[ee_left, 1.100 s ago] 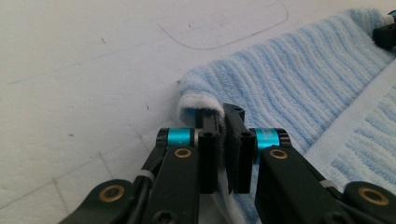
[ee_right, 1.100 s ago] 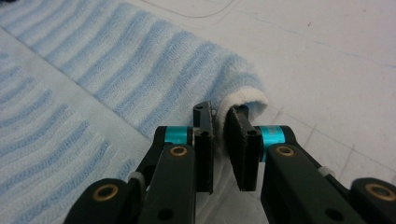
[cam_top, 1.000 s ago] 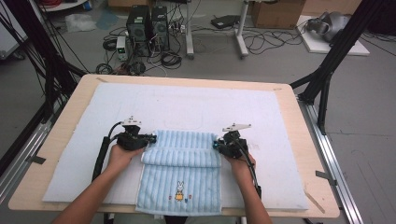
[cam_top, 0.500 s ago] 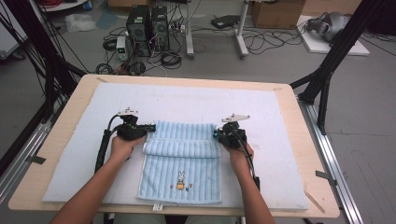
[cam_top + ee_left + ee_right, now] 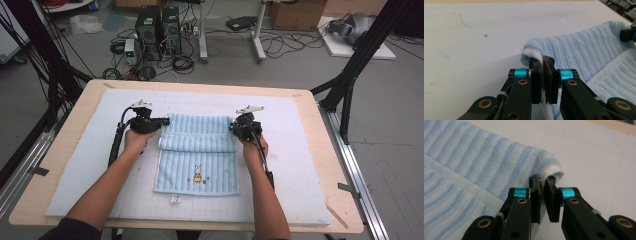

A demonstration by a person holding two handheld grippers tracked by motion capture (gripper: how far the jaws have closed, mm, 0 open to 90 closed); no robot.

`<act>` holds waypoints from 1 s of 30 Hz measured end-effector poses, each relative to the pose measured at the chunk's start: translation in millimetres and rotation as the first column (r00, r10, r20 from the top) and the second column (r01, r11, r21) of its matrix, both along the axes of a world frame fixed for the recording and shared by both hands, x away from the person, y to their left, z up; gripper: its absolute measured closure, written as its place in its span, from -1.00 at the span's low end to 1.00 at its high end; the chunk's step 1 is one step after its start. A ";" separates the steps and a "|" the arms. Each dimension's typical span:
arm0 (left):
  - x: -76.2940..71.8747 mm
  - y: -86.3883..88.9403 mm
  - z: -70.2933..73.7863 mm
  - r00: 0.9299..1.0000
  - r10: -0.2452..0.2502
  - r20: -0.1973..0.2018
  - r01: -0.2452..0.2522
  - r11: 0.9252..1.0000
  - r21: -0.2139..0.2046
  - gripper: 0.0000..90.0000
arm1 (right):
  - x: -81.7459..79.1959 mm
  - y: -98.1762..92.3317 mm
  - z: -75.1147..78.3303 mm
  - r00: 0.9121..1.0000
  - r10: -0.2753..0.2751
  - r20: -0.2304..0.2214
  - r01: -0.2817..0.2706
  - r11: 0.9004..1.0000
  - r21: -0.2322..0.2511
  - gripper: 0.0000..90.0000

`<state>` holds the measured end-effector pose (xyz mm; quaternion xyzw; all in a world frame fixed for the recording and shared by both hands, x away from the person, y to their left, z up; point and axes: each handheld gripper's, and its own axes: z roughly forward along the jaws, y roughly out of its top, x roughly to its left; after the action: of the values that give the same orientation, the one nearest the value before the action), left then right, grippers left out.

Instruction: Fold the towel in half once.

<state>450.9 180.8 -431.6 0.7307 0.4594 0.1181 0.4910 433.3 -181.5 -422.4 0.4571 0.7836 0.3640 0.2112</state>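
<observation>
- The light blue towel [image 5: 199, 152] lies near the middle of the white mat [image 5: 300, 165], its far part raised into a fold that you hold at both corners; the near part, with the small rabbit print [image 5: 198, 174], lies flat toward you.
- Your left gripper [image 5: 161, 121] has its jaws closed tight on the towel's left corner, and your right gripper [image 5: 234, 127] is closed the same way on the right corner.
- Compared with a second ago, both hands have carried the pinched edge away from you across the mat, and more striped cloth now shows beyond the rolled band. The towel looks to be unfolding or being drawn out flat, and you seem partway through that pull.
- Keeping both corners level should stop the far edge from skewing.
- The left gripper view shows what the high view cannot: the white hem sits squeezed between the pads of that left gripper [image 5: 543, 77], with cloth hanging below them, and the other gripper's tip peeks in at the far corner.
- The right gripper view shows the corner's white edge curling just over the closed tips of the right gripper [image 5: 543, 195], so that hold looks shallower.
- The high view alone gives the wooden table [image 5: 65, 165] and the towel's whole outline.
</observation>
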 end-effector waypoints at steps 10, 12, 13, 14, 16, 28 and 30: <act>5.9 2.1 -8.1 0.999 0.033 0.001 -0.033 0.999 0.015 0.77 | 14.5 7.0 -1.3 0.999 -0.035 0.001 0.035 0.999 -0.015 0.86; 6.6 5.5 -6.7 0.998 0.068 -0.014 -0.068 0.998 -0.009 0.40 | 15.6 6.4 -3.7 0.999 -0.040 -0.021 0.039 0.999 -0.009 0.69; 5.8 7.7 -4.9 0.998 0.067 -0.004 -0.067 0.998 -0.007 0.39 | 15.8 5.0 -4.5 0.998 -0.052 -0.034 0.052 0.999 -0.007 0.50; 5.1 10.1 -3.1 0.998 0.065 0.001 -0.065 0.998 -0.003 0.37 | 15.8 2.3 -4.7 0.997 -0.064 -0.036 0.064 0.998 -0.006 0.39; 3.7 14.7 -1.2 0.998 0.062 -0.014 -0.063 0.998 -0.022 0.31 | 15.5 -3.9 -3.7 0.996 -0.081 -0.048 0.083 0.996 0.023 0.16; -10.9 11.2 6.0 1.000 -0.018 -0.007 0.018 1.000 -0.022 0.08 | -1.2 -24.5 9.8 0.998 -0.034 -0.050 0.040 0.994 0.106 -0.22; -14.0 12.1 3.0 0.999 -0.034 0.001 0.034 0.999 -0.024 0.04 | -4.8 -28.1 11.6 0.999 -0.007 -0.040 0.012 0.992 0.128 -0.14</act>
<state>436.9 192.9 -428.5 0.7324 0.4481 0.1045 0.5019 428.5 -209.6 -410.8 0.4805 0.7604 0.4034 0.1678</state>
